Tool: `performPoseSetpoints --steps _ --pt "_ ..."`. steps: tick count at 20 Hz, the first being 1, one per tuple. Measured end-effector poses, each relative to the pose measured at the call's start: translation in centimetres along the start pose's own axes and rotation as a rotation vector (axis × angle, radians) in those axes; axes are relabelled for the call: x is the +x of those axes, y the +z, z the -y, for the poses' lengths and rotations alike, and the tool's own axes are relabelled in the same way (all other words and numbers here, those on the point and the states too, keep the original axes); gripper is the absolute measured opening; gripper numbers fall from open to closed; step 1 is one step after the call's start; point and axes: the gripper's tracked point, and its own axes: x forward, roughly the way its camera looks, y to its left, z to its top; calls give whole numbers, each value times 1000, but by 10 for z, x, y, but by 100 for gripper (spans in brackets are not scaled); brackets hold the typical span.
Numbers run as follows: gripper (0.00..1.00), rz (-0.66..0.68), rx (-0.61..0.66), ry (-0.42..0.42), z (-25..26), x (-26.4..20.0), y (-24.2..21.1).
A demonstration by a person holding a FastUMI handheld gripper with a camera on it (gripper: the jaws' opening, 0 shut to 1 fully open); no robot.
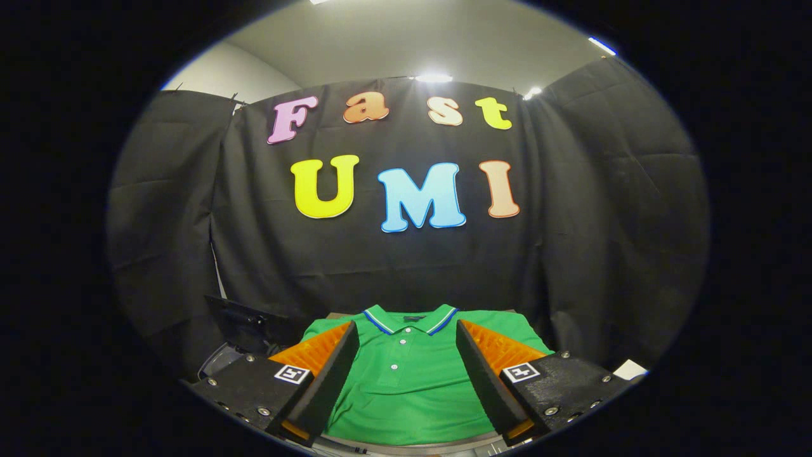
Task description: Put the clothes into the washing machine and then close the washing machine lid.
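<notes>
A green polo shirt [406,374] with a blue-and-white striped collar and white buttons lies spread flat on a table, collar toward the booth wall. My gripper [406,333] hangs above it, open, its two fingers set wide apart on either side of the shirt's button placket. Nothing is held between them. To the left of the shirt, behind the left finger, a dark raised lid [244,320] and a curved grey rim [219,360] show, seemingly the washing machine.
The table edge [406,444] runs just below the shirt's hem. A small white object [629,369] sits to the right of the right finger. The black cloth wall stands close behind the table.
</notes>
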Motion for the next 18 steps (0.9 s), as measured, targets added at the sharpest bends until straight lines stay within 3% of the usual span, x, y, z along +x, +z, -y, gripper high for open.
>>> performPoseSetpoints --steps 6,18 --pt "95 -166 -4 25 12 41 -31" --pt "95 -436 15 53 18 65 -92"
